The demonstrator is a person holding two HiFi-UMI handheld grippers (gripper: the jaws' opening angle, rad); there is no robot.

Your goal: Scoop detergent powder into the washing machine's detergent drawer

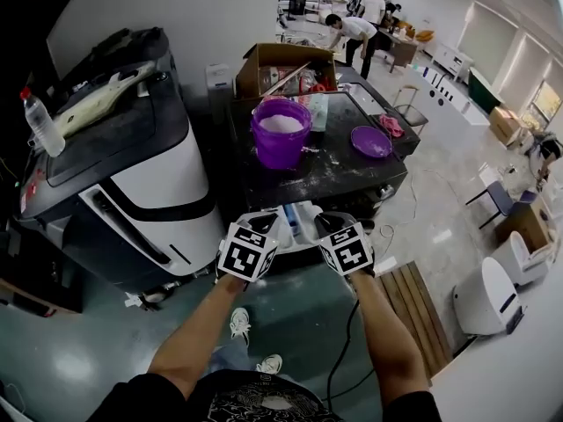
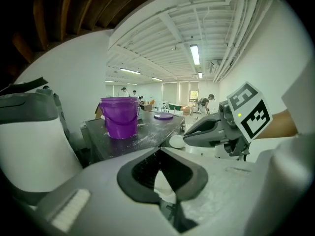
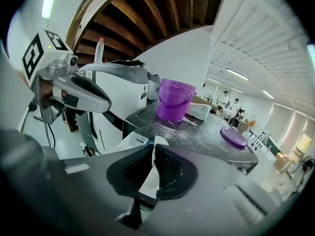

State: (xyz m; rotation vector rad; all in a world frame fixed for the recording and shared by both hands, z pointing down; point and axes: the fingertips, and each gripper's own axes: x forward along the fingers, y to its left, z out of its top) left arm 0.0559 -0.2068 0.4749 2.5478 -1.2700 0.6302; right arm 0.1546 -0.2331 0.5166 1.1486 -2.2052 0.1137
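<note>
My left tongs [image 2: 158, 154] and right tongs [image 3: 153, 149] are each pressed together and empty. I hold them side by side at the open detergent drawer [image 1: 297, 218], likely as a starting stance. The powder waits in the purple bucket [image 1: 281, 134] atop the washing machine [image 1: 339, 172], within easy reach.

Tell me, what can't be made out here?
White piece in the right tool's jaws: right gripper view, the jaws hide all but a sliver.
White patch between the left tool's jaws: left gripper view, held or behind, unclear.
Drawer: head view, both tools cover most of it.
</note>
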